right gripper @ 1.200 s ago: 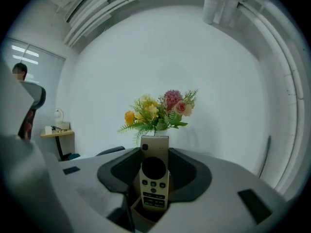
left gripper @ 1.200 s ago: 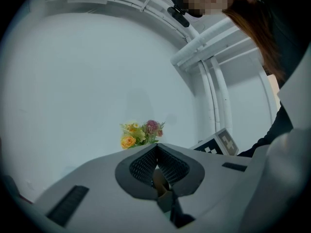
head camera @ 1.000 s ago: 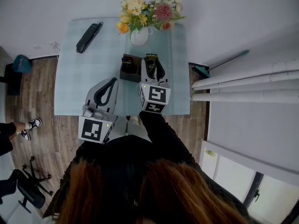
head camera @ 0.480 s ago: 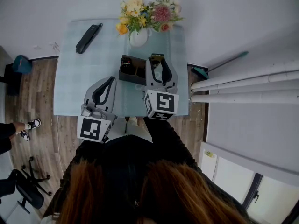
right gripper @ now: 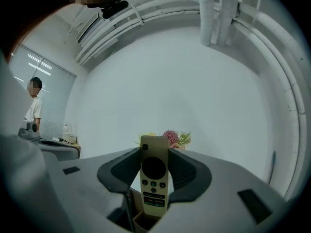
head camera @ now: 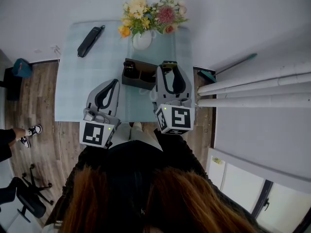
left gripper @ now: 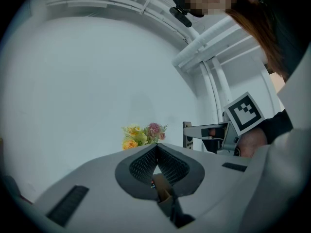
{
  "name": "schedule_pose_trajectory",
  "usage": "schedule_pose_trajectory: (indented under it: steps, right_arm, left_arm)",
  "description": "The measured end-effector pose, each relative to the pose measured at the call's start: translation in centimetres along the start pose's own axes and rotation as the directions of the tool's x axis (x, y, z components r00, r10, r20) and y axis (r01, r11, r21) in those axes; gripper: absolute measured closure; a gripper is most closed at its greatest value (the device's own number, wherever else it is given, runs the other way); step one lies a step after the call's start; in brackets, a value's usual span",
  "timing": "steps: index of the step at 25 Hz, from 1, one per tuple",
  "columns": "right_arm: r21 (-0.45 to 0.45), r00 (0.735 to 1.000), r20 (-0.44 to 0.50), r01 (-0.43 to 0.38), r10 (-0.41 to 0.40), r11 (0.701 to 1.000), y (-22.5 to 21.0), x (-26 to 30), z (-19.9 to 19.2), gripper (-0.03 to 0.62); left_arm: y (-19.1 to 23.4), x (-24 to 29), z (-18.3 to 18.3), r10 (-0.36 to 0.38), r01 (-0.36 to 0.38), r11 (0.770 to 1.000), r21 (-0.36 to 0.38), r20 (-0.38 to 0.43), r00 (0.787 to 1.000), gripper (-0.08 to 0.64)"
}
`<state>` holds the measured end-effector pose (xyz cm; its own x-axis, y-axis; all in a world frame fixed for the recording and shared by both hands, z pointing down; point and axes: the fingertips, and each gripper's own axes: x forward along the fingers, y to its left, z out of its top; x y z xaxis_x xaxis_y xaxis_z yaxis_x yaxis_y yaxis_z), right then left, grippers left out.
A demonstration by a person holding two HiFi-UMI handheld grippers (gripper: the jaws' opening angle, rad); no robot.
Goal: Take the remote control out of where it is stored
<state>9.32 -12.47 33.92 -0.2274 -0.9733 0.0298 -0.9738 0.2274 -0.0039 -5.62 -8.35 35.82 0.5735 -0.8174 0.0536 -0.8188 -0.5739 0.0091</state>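
Slim cream remote control (right gripper: 154, 178) stands upright, clamped by its long edges in the right gripper's (head camera: 169, 66) fingers, just right of the brown storage box (head camera: 136, 83) on the counter (head camera: 77, 81). Likely light, rigid, smooth: hold mid-body. Left gripper's (head camera: 114, 83) fingers closed, empty.

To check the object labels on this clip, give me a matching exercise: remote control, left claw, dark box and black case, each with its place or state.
1. remote control
2. left claw
3. dark box
4. black case

A. far left corner of the table
B. shut, holding nothing
C. on the table, just this side of the flower vase
D. gripped upright in the right claw

Pairs: 1-D, 2-B, 3-C, 4-A
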Motion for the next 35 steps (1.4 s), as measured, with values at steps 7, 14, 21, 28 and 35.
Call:
schedule_pose_trajectory:
  steps: [7,14,21,28,35]
  right_arm:
    - [-0.013,1.000,0.000,-0.008,0.008,1.000,-0.4,-1.8,0.5,0.405]
    - [-0.022,1.000,-0.021,-0.020,0.019,1.000,-0.8,-4.4,0.2,0.405]
    - [-0.049,0.998,-0.052,-0.026,0.023,0.998,-1.3,-5.8,-1.0,0.405]
    - [-0.035,0.995,-0.095,-0.024,0.021,0.999,-1.7,-6.6,-2.7,0.405]
    - [-0.025,0.978,-0.207,-0.016,0.010,1.000,-2.4,-7.1,-7.2,0.405]
  left_arm:
    - [0.3,0.2,0.1,0.009,-0.009,1.000,-0.004,-0.003,1.000,0.555]
    - [0.5,0.2,0.2,0.022,-0.022,1.000,0.004,-0.012,1.000,0.555]
    - [0.3,0.2,0.3,0.012,-0.012,1.000,0.012,-0.007,1.000,0.555]
    - [-0.1,0.0,0.2,0.001,-0.001,1.000,0.018,-0.009,1.000,0.555]
    - [-0.3,0.0,0.0,0.003,-0.003,1.000,0.014,-0.018,1.000,0.555]
